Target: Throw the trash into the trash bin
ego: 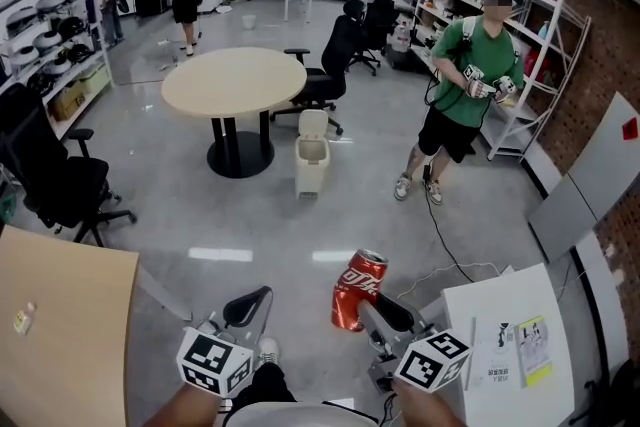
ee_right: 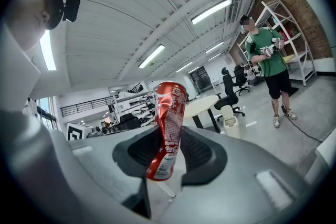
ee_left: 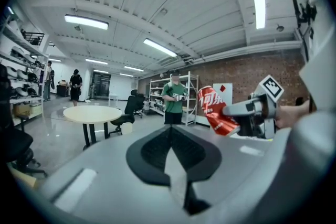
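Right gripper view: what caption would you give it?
The right claw grips a dented red soda can, white trash bin ahead.

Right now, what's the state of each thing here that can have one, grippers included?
Red dented metal soda can: tilted, held by the right gripper.
Right gripper: shut on the can.
Left gripper: jaws together, empty.
White plastic trash bin: upright, lid looks raised.
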The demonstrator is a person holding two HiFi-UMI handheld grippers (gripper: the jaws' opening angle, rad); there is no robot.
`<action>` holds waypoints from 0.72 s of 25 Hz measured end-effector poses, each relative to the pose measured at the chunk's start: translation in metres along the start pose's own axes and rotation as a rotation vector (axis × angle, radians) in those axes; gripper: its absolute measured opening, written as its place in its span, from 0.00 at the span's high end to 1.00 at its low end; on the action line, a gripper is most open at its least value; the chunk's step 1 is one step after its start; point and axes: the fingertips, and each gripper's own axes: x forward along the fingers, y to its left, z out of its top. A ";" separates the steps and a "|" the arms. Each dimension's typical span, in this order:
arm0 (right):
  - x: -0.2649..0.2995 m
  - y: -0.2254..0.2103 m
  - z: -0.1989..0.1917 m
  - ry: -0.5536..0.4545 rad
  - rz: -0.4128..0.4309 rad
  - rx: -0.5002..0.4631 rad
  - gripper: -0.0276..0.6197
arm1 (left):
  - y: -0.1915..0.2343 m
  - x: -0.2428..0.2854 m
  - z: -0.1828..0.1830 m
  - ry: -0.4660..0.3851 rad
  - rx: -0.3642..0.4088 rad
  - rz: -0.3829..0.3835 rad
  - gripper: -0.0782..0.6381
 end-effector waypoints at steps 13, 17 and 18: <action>0.063 -0.020 0.022 0.008 -0.043 0.004 0.77 | 0.053 0.048 0.017 -0.005 0.016 -0.045 0.88; 0.092 -0.026 0.040 -0.012 -0.071 -0.016 0.77 | 0.089 0.068 0.033 -0.033 0.013 -0.051 0.88; 0.101 -0.027 0.044 -0.016 -0.076 -0.022 0.77 | 0.098 0.073 0.038 -0.042 0.014 -0.053 0.88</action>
